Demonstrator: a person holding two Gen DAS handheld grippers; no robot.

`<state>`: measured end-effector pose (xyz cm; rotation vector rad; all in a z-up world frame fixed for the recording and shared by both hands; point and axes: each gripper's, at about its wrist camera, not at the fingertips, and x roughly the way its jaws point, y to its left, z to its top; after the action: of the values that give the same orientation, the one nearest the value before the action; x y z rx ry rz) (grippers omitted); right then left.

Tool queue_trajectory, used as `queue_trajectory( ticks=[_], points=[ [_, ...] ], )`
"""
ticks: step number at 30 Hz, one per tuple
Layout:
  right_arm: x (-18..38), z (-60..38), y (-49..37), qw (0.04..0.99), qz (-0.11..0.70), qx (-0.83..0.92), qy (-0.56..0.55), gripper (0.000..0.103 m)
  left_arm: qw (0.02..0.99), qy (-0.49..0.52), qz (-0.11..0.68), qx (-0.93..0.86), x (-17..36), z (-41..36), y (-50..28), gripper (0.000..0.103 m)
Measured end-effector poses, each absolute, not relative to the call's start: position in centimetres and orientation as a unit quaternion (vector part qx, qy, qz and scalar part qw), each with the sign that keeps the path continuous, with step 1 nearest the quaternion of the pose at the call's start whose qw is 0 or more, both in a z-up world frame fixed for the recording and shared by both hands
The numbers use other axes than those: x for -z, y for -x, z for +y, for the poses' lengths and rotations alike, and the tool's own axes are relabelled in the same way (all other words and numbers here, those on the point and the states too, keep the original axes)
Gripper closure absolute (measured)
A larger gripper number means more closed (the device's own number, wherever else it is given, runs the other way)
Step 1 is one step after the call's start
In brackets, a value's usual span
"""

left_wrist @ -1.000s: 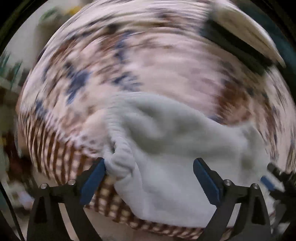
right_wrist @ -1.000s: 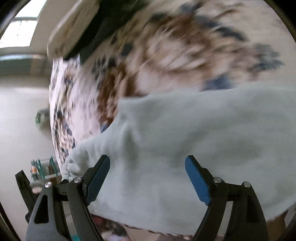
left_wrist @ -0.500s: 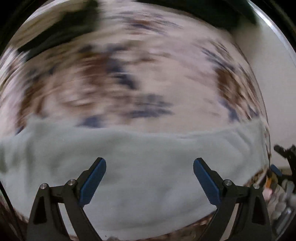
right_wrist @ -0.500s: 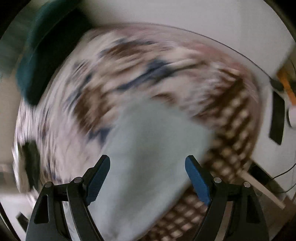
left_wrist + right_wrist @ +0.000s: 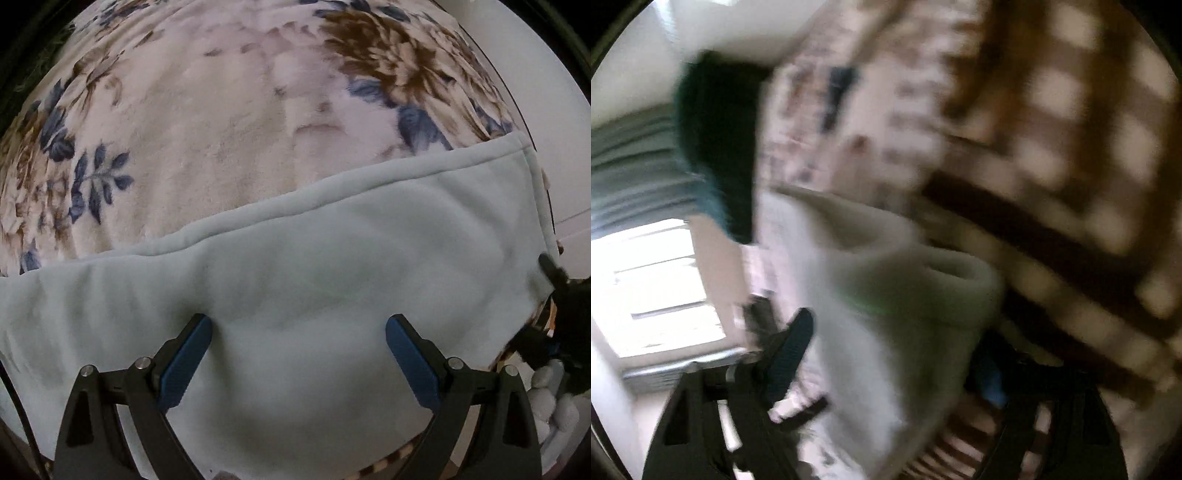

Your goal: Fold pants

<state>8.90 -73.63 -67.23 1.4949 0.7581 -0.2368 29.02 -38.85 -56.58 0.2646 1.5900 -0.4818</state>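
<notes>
Pale blue fleece pants lie flat as a long band across a floral blanket in the left wrist view. My left gripper points down just over the cloth, jaws wide open, blue pads resting at its surface. At the pants' right end the black frame of my right gripper shows. The right wrist view is blurred: a rolled, open end of the pants lies between the fingers of my right gripper, whose jaws are closing around it. No pad visibly presses on the fabric.
The blanket's brown-and-cream checked border hangs over the bed's edge by the pants' end. A dark green cushion lies at the far side of the bed. A bright window and a white wall lie beyond.
Both grippers have swept sideways along the bed. The pants went from a bunched heap to a flat band under the left gripper. The right jaws stand narrower, now at the pants' end.
</notes>
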Motion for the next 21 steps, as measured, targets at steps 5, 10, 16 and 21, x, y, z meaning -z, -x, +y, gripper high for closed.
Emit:
queue_trajectory(
  ticks=[5,10,16,21],
  points=[
    [68.3,-72.7,-13.8,0.682,0.364,0.079,-0.629,0.081,0.671,-0.116,0.704,0.2,57.0,-39.0,-29.2,0.006],
    [64.4,-73.8,-14.7,0.727,0.328,0.122,-0.59,0.084,0.684,-0.086,0.697,0.2,55.3,-38.9,-29.0,0.006],
    [70.1,-75.3,-14.3,0.667,0.34,0.097,-0.656,0.076,0.683,-0.091,0.7,0.188,56.4,-37.5,-29.1,0.006],
    [70.8,-76.0,-15.2,0.654,0.333,0.07,-0.676,0.06,0.683,-0.083,0.699,0.196,58.1,-36.7,-28.5,0.001]
  ],
)
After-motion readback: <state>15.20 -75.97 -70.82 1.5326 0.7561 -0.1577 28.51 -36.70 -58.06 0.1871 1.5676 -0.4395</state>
